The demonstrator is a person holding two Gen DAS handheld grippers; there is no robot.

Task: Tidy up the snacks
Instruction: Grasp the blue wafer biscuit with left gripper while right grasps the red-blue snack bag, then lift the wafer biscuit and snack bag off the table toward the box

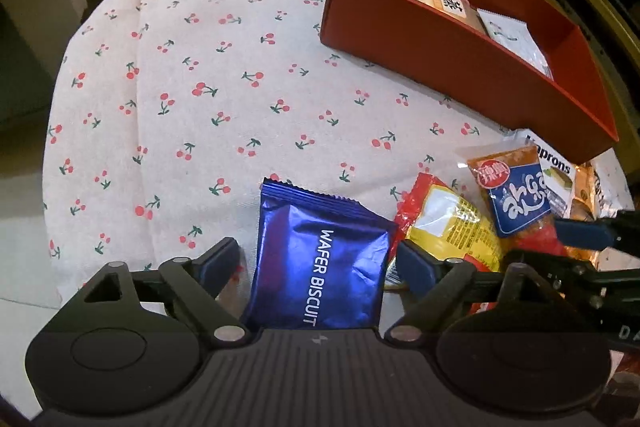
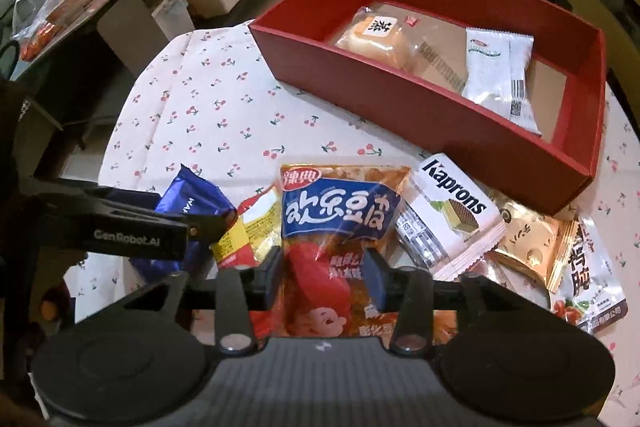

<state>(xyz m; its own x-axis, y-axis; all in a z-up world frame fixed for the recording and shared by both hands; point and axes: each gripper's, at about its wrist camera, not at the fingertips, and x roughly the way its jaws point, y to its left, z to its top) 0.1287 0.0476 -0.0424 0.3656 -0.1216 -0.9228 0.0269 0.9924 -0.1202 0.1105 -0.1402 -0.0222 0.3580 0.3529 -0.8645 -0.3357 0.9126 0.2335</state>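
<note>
- Now the left gripper (image 1: 318, 259) is spreading wide around the blue wafer biscuit packet (image 1: 320, 267), not pinching it.
- Right gripper (image 2: 325, 273) is squeezing the orange bean snack packet (image 2: 340, 223) near the table's edge.

Both wrist cameras look down, close over the tabletop (image 1: 200, 75); both see the red box (image 1: 460, 67) and the snack pile (image 2: 400, 219).

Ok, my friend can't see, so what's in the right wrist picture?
The right gripper is closing around an orange snack packet on top of a snack pile on a cherry-print tablecloth. Behind sits a red box holding a bun and a white packet.
</note>
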